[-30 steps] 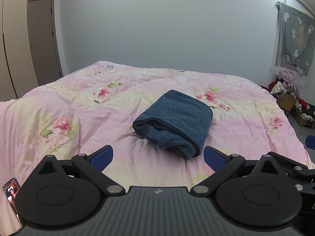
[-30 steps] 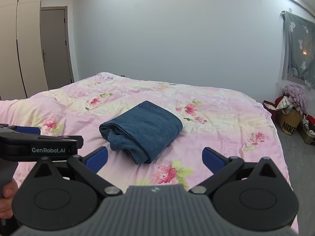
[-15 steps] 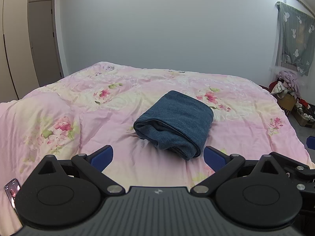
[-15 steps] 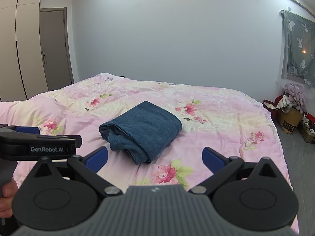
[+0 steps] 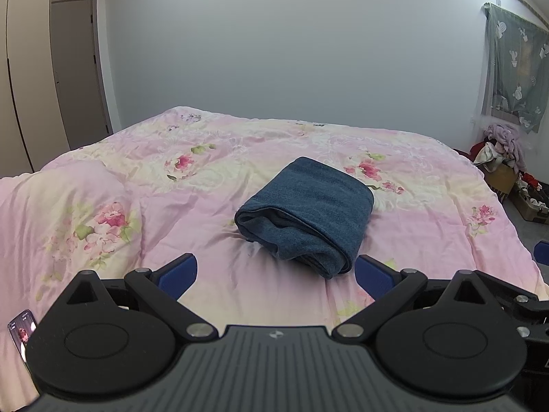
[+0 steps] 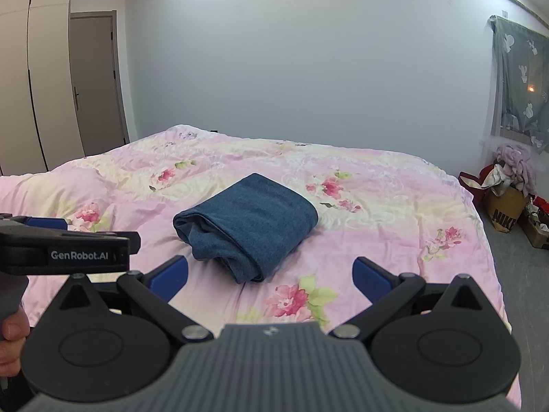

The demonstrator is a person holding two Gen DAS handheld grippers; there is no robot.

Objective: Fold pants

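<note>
Dark blue pants (image 5: 308,211) lie folded into a compact bundle on the pink floral bedspread (image 5: 144,185), with the layered open edges facing me. My left gripper (image 5: 276,271) hovers just in front of the bundle, open and holding nothing. In the right wrist view the same pants (image 6: 248,226) rest a little left of centre. My right gripper (image 6: 269,273) is open too, held short of the bundle and apart from it. The left gripper's body (image 6: 65,250) shows at the left edge, with a hand (image 6: 12,336) below it.
A phone (image 5: 21,334) lies on the bed's near left corner. Cardboard boxes and piled clothes (image 6: 511,185) stand on the floor to the right of the bed. Wardrobe doors (image 6: 44,82) and a grey door fill the left wall. A curtain (image 6: 521,82) hangs at the right.
Both views have crept slightly back and up from the folded pants. The pants have not moved and both grippers stay open.
</note>
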